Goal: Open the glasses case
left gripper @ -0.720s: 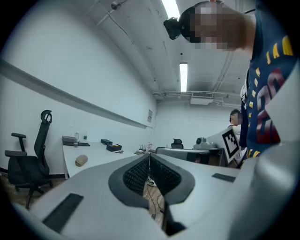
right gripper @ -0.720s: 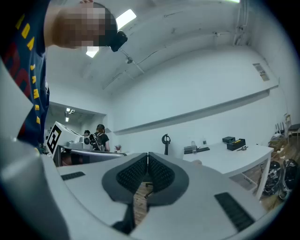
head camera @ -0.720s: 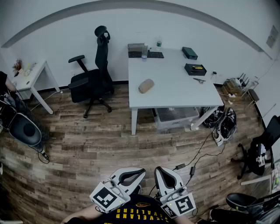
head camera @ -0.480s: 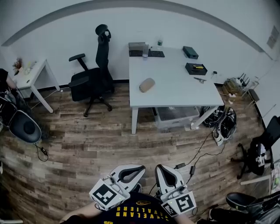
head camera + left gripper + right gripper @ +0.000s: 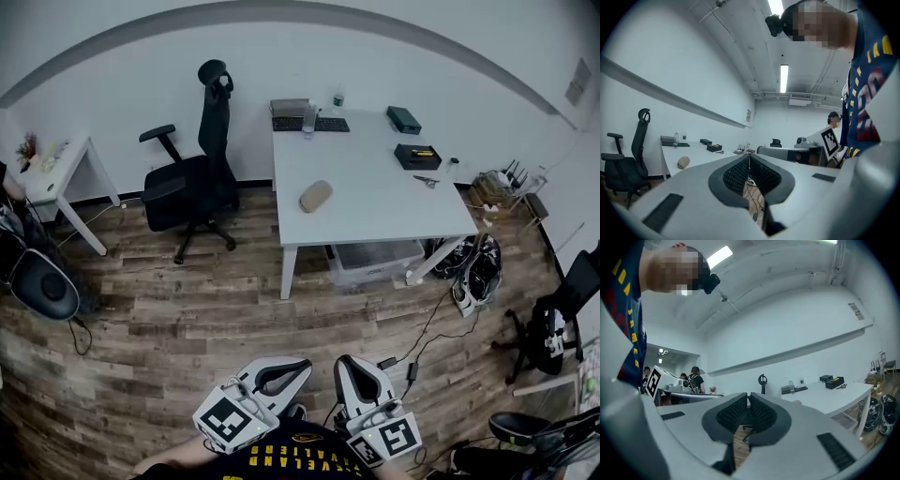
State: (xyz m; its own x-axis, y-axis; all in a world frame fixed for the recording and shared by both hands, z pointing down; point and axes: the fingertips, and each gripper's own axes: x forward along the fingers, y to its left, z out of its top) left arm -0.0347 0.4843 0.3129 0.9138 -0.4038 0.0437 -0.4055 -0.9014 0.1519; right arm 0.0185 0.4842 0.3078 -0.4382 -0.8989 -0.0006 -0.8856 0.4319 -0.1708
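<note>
- Head view: glasses case (image 5: 315, 196) lies on the white bench (image 5: 384, 202), near its left front edge. It sits apart from the keyboard (image 5: 310, 124) and the dark boxes at the back, so there is room to come at it from either side.
- Left gripper (image 5: 298, 367) and right gripper (image 5: 347, 366) are tucked in against the person's body, side by side over the wood floor (image 5: 187, 319). Both are well apart from the bench. Reads as a carry posture, not a reach.
- Left gripper view: fingers (image 5: 740, 171) pressed together, nothing between them.
- Right gripper view: fingers (image 5: 761, 413) also pressed together, empty.
- My read: task not started. Both grippers have to close in on the bench and open before one can steady the case and the other lift the lid.
</note>
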